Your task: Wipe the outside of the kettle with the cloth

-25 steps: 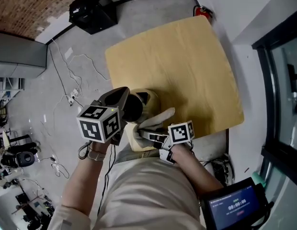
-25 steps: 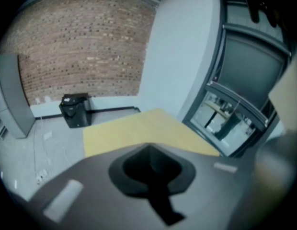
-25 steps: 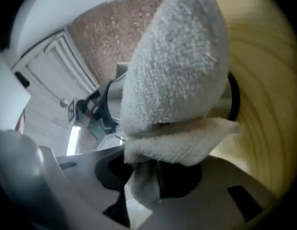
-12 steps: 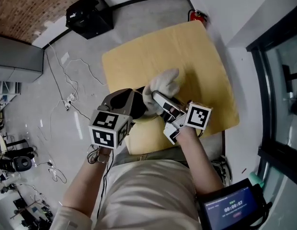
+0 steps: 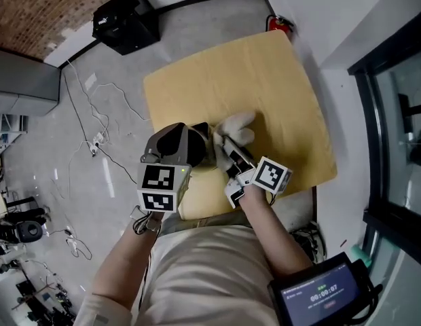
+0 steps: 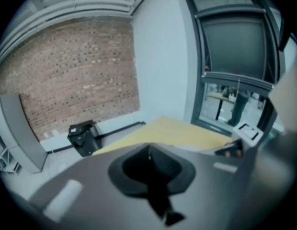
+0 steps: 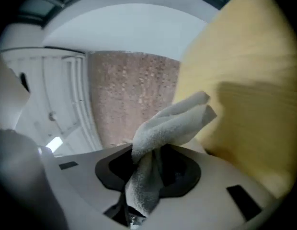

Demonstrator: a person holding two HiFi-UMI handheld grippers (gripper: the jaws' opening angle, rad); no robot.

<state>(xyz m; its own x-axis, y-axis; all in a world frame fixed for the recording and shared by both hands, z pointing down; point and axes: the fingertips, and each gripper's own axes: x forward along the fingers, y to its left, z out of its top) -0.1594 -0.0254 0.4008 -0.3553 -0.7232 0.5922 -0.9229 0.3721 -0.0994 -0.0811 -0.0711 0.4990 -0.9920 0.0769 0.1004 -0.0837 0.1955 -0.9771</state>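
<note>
The dark kettle (image 5: 199,147) stands near the front left of the yellow table (image 5: 265,80), mostly hidden under my left gripper (image 5: 180,148). That gripper comes at it from the left. Its jaws look shut on something dark, apparently the kettle's handle, and the left gripper view shows the left gripper (image 6: 155,190) closed, with no kettle body in sight. My right gripper (image 5: 223,141) is shut on the white cloth (image 5: 236,126), which lies against the kettle's right side. In the right gripper view the cloth (image 7: 172,121) bunches out of the right gripper (image 7: 148,171).
A black box (image 5: 125,20) and loose cables (image 5: 95,128) lie on the grey floor to the left. A red fire extinguisher (image 5: 280,23) stands at the table's far corner. A tablet screen (image 5: 322,297) sits at the lower right, beside dark window frames.
My right gripper carried the cloth from the table's near edge up and around to the kettle's right side, then drew back a little. The left gripper rolled in place.
</note>
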